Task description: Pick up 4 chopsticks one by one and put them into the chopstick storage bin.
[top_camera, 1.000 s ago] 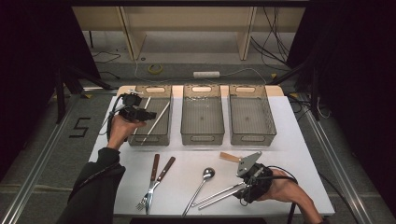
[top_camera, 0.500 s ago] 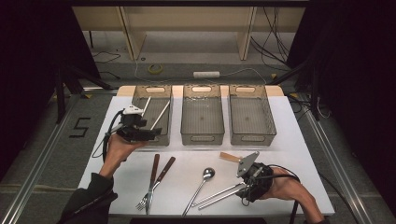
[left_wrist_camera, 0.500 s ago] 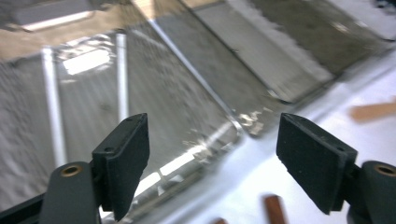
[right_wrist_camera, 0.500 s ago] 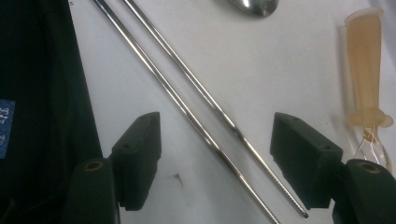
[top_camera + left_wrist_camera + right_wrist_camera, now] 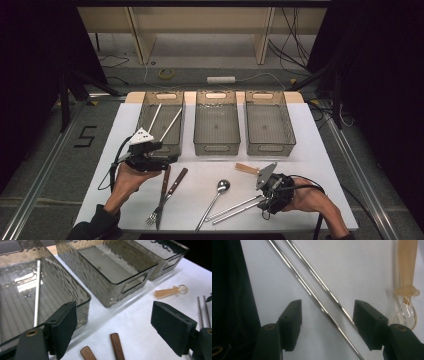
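— While the two metal chopsticks lie side by side on the white table near its front edge, my right gripper hovers over them, jaws spread, holding nothing.

— And your left?

— My left gripper is spread too, empty, above the wooden-handled fork and knife.

— Risk?

— I reckon thin round rods could roll away, or I pinch just one.
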The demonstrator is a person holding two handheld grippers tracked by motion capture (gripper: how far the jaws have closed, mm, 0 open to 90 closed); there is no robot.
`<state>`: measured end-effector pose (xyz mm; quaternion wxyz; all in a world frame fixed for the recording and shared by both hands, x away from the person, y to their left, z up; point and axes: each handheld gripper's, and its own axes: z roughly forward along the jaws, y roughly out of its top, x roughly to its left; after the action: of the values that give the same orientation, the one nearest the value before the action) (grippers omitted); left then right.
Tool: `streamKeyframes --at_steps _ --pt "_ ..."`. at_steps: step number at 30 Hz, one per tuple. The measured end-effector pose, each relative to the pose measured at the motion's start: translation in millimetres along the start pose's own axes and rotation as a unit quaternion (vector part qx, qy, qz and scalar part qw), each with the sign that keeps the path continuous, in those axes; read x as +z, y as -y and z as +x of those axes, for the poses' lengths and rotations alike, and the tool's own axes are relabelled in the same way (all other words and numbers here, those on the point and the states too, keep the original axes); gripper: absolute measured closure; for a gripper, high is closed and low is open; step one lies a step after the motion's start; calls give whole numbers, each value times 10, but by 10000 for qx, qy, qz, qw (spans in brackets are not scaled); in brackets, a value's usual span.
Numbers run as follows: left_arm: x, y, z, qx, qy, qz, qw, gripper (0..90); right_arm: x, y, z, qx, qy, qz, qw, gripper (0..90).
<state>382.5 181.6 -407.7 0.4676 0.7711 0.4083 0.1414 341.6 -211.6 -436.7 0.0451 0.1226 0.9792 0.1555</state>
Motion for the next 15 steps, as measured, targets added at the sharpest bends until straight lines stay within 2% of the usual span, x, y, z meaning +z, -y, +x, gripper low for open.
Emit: streamKeyframes --at_steps 3,7,9,15 --pt "-33 45 -38 8 43 -34 10000 205 9 -1 7 -80 -56 69 9999 442" --pt "-44 121 -87 180 -56 12 9998 205 68 -21 14 -137 -16 219 9997 473" --pt "-63 154 -104 149 -27 -40 9999 206 82 -19 13 -190 -13 234 9995 496" --pt "-100 207 -165 235 -4 -99 9997 206 94 -4 6 -271 -17 414 9988 557"
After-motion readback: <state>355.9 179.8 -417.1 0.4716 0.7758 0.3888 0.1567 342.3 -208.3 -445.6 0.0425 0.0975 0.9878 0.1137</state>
